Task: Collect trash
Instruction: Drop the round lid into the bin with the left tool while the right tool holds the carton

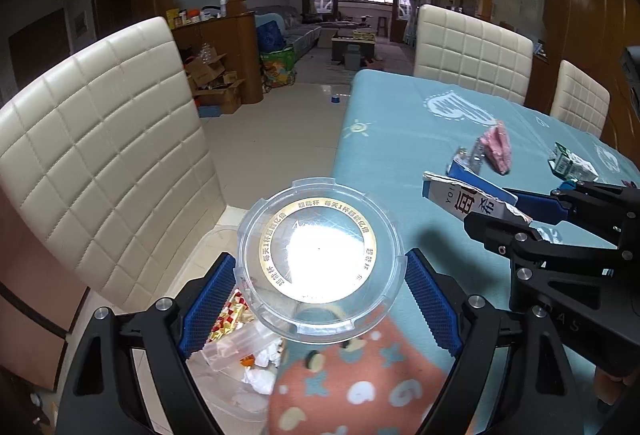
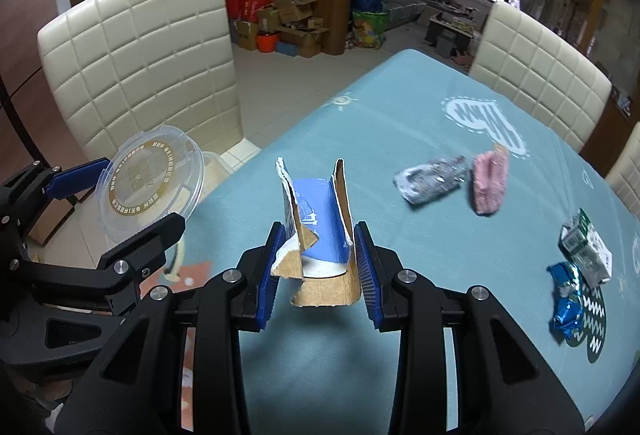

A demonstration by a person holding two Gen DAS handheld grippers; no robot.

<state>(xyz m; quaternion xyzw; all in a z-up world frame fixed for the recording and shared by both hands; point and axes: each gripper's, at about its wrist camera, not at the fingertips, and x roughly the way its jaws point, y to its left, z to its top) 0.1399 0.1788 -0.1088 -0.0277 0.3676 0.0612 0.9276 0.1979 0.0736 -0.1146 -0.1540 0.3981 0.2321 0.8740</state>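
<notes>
A clear round plastic lid (image 1: 320, 255) with a gold printed ring is clamped by its rim between the blue pads of the left gripper (image 1: 318, 291), its flat face turned toward the camera and tilted a little. Beneath and left of this gripper, off the table edge, a clear plastic bin (image 1: 236, 387) is seen holding crumpled white paper, a clear plastic piece and a red-and-gold wrapper. To the right, a torn blue cardboard piece (image 2: 316, 235) is pinched between the narrowed fingers of the right gripper (image 2: 318, 263), its long axis running away from the tool and its side flaps standing upright. Ahead and right of that gripper, on the blue tablecloth (image 2: 360, 123), a silver wrapper (image 2: 430, 179), a pink wad (image 2: 489, 181), a small green-and-white carton (image 2: 587, 249) and a blue foil wrapper (image 2: 566, 301) are scattered apart.
</notes>
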